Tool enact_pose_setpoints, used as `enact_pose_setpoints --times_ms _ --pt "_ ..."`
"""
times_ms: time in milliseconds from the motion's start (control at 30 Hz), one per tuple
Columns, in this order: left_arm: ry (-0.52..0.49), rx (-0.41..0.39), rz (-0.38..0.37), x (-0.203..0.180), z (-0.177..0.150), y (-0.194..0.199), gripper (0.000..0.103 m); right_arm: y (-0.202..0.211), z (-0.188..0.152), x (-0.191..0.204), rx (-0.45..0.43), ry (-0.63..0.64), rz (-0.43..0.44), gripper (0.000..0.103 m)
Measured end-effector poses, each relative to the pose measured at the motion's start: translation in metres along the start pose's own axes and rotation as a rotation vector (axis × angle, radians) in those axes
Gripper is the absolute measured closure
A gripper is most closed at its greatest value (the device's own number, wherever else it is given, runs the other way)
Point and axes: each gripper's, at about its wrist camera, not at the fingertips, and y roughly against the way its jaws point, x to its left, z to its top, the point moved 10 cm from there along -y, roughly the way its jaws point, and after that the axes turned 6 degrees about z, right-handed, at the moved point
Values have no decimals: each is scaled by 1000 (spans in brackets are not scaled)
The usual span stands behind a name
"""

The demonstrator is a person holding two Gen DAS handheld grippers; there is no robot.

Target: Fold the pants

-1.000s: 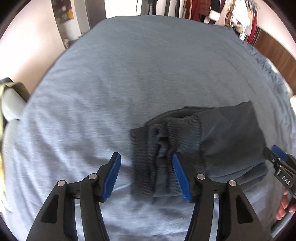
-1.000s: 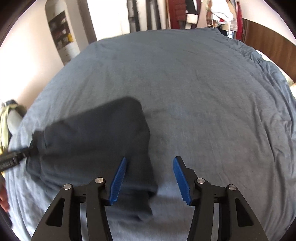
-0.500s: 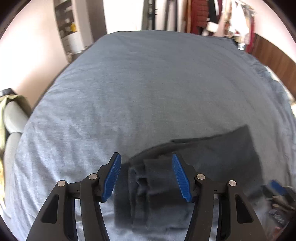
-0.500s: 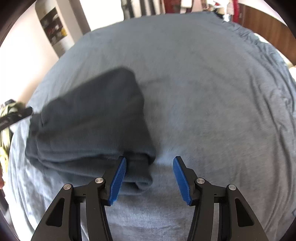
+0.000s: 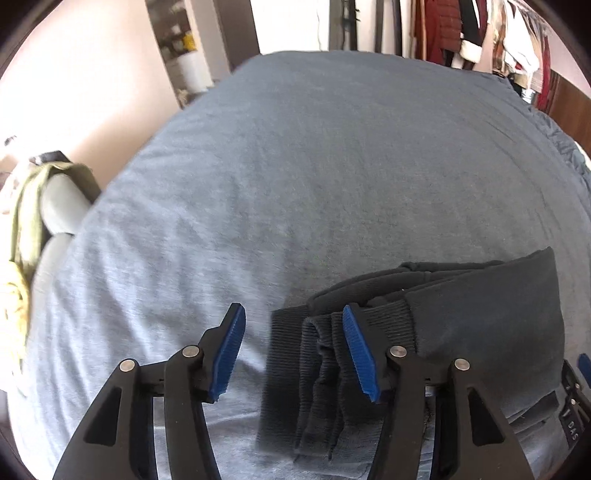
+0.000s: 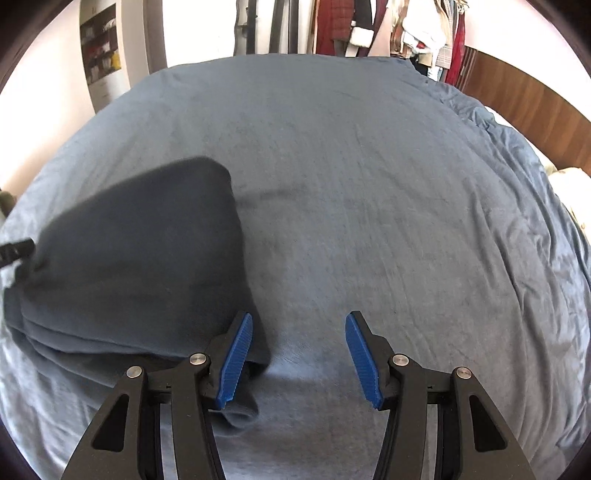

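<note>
The dark grey pants (image 5: 461,332) lie folded into a thick bundle on the blue bedspread (image 5: 314,166). In the left wrist view the ribbed cuffs (image 5: 295,369) sit between and under the open fingers of my left gripper (image 5: 291,350), with the bundle reaching right. In the right wrist view the pants (image 6: 129,266) lie at the left, their right edge under the left finger of my open, empty right gripper (image 6: 299,354). The right gripper's tip (image 5: 576,398) shows at the left view's right edge.
A wardrobe rail with hanging clothes (image 6: 369,26) stands behind the bed. A wooden headboard (image 6: 517,99) runs along the right. An olive garment on a chair (image 5: 33,221) sits at the bed's left side. A shelf (image 5: 181,48) stands by the far wall.
Both grippers have pulled back and risen a little from the folded bundle, staying open. The left one swung so the cuffs shifted under its right finger. The bundle lies still.
</note>
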Motion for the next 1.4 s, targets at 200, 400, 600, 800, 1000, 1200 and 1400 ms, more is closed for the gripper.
enact_pose_setpoints --times_ms 200,400,600,800,1000,1200,1400 --pt "19 -132 35 2 -6 67 37 20 2 -11 -45 -33 48 49" --pt "-6 -197 -41 -24 -31 132 25 65 13 -35 -145 -56 167 43" --pt "-35 -231 -129 -69 -64 168 14 105 6 -50 -199 8 217 28" --pt "-102 -267 -139 -113 -98 183 10 123 -18 -66 -211 80 234 22" --pt "-34 -288 -156 -128 -126 190 9 121 -42 -83 -224 91 250 21" --pt "43 -324 -165 -129 -148 191 8 111 -61 -97 -244 98 255 21" --pt "36 -385 -168 -135 -168 210 8 116 -77 -104 -299 86 279 21"
